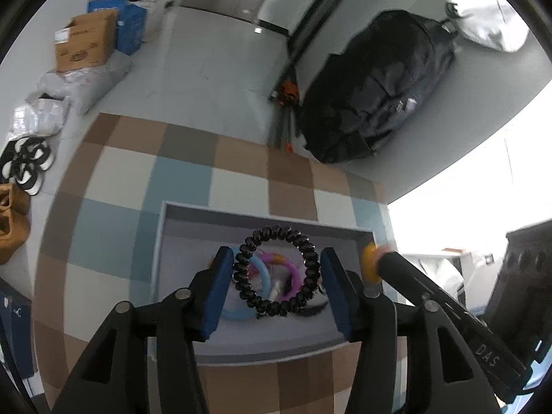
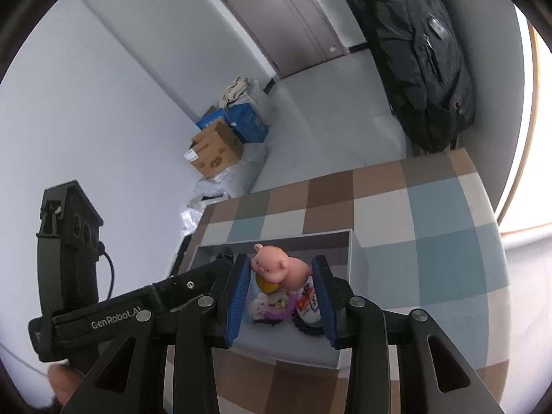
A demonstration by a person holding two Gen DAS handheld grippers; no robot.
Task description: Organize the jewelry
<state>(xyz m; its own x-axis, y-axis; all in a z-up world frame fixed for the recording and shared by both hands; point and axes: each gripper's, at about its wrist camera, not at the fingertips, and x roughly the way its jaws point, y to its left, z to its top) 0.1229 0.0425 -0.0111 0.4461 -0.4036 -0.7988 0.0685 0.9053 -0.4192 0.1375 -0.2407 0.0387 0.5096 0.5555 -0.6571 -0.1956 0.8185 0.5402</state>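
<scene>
I hold two tools over a grey tray [image 1: 179,220] that sits on a checked worktop [image 1: 241,172].

My left tool [image 1: 276,276] stands apart, its blue pads either side of a black coil band [image 1: 276,270]. The band lies dead centre between them, its ring face-on to me. I cannot tell whether the pads touch it; a thin gap seems to show on each side, so I judge it loose or just let go — over the tray, not outside it.

My right tool [image 2: 281,296] is clamped on a pink pig [image 2: 279,267], a small rubbery figure. Its long axis runs across, pad to pad, snout towards the left pad. It hangs just above the tray [image 2: 355,252], nearer the tray's right wall.

In the tray: a blue ring [image 1: 258,276] and a pink ring [image 1: 293,272] under the band, and below the pig a yellow piece [image 2: 265,284], a white-and-purple charm [image 2: 272,305] and a printed oval [image 2: 308,305], all bunched close together.

The pig sits straight above the pile, so setting it down means lowering, then parting the pads.
</scene>
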